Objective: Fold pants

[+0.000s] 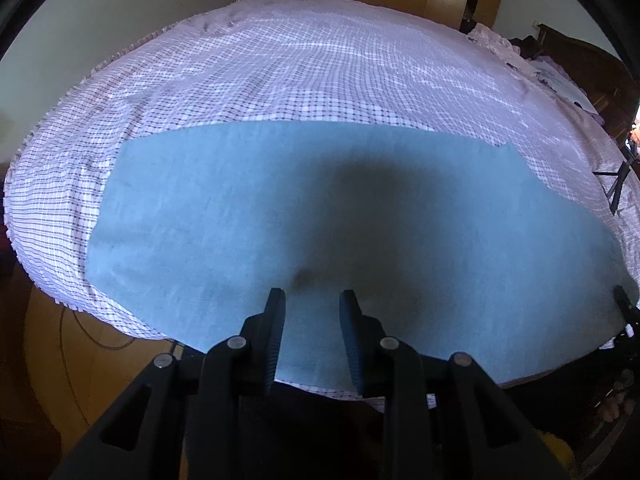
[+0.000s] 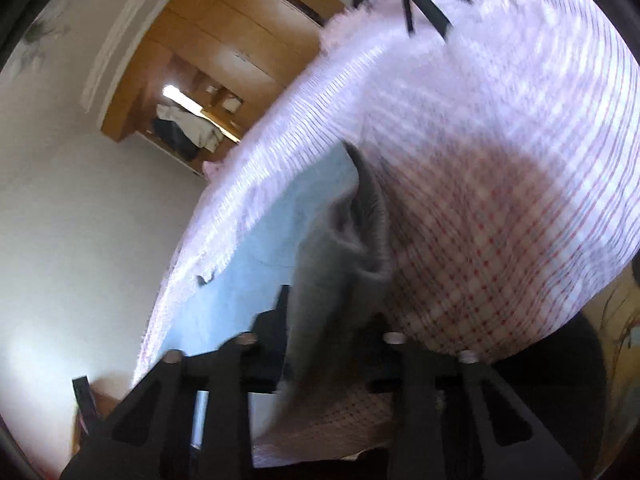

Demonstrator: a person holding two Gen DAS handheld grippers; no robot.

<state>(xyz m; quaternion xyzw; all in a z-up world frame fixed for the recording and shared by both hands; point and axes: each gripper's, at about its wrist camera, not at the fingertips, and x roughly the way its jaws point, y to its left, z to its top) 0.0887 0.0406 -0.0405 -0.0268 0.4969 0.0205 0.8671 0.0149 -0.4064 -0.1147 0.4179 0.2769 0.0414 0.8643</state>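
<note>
Light blue pants (image 1: 312,208) lie flat across a pink checked bedsheet (image 1: 320,72). My left gripper (image 1: 312,300) is open and empty, hovering over the near edge of the pants. In the blurred, tilted right wrist view, my right gripper (image 2: 320,312) is shut on a lifted fold of the pants (image 2: 340,248). The fabric hides the right finger. The rest of the pants (image 2: 256,240) lies on the sheet (image 2: 500,120). The right gripper's tip also shows in the left wrist view (image 1: 624,300) at the pants' right end.
The bed's near edge runs below my left gripper, with wooden floor (image 1: 60,340) and a cable to the left. Crumpled bedding (image 1: 496,40) lies at the far right. A black tripod (image 1: 616,184) stands at the right. Wooden wardrobes (image 2: 224,40) line the wall.
</note>
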